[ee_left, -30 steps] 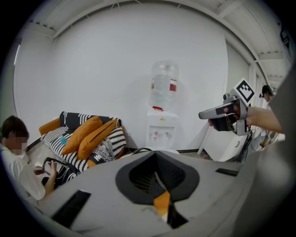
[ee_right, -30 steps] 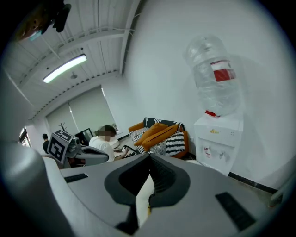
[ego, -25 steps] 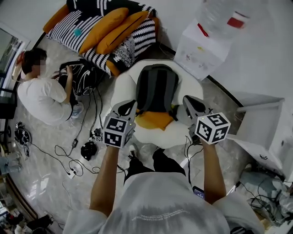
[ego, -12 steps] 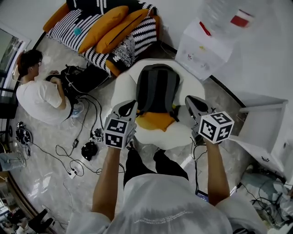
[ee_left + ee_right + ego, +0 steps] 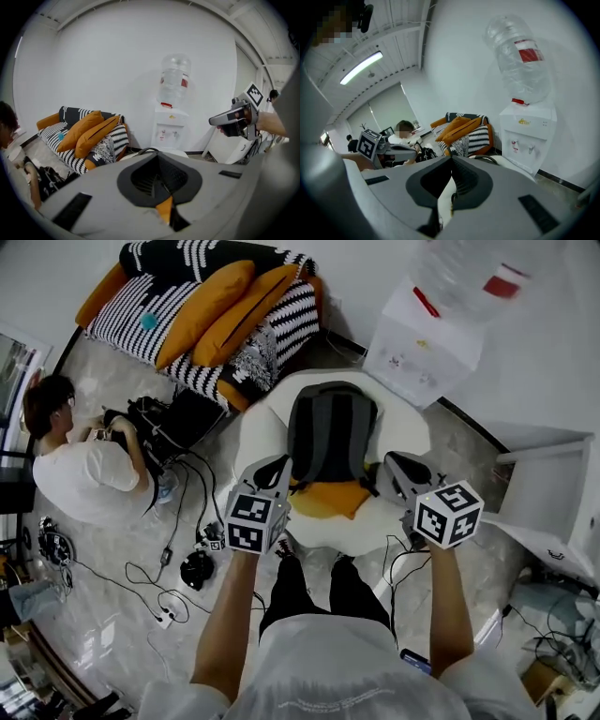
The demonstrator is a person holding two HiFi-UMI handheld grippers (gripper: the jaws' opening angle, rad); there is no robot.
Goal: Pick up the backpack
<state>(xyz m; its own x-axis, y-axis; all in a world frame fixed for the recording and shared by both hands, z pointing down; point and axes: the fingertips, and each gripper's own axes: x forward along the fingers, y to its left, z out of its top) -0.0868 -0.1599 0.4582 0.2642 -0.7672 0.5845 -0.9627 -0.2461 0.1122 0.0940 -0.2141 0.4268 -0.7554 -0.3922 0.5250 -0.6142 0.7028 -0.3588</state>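
Observation:
A grey backpack [image 5: 331,435] with an orange lower part lies on a white round seat [image 5: 259,433] in the head view. My left gripper [image 5: 274,472] hangs just left of the pack's bottom, shut and empty. At the pack's bottom right corner my right gripper [image 5: 392,467] is also shut with nothing held. In the left gripper view the jaws [image 5: 161,187] are closed, with a strip of the orange part showing below them and the pack's top handle [image 5: 149,150] above. The right gripper view shows closed jaws [image 5: 451,185] above the white seat.
A striped sofa with orange cushions [image 5: 208,304] stands behind the seat. A water dispenser [image 5: 424,338] is at the back right, a white table [image 5: 548,495] at the right. A person [image 5: 79,471] sits on the floor at the left among bags and cables [image 5: 169,549].
Both grippers have sunk and moved forward toward the backpack's lower end. The seated person on the left has bent over the black bag.

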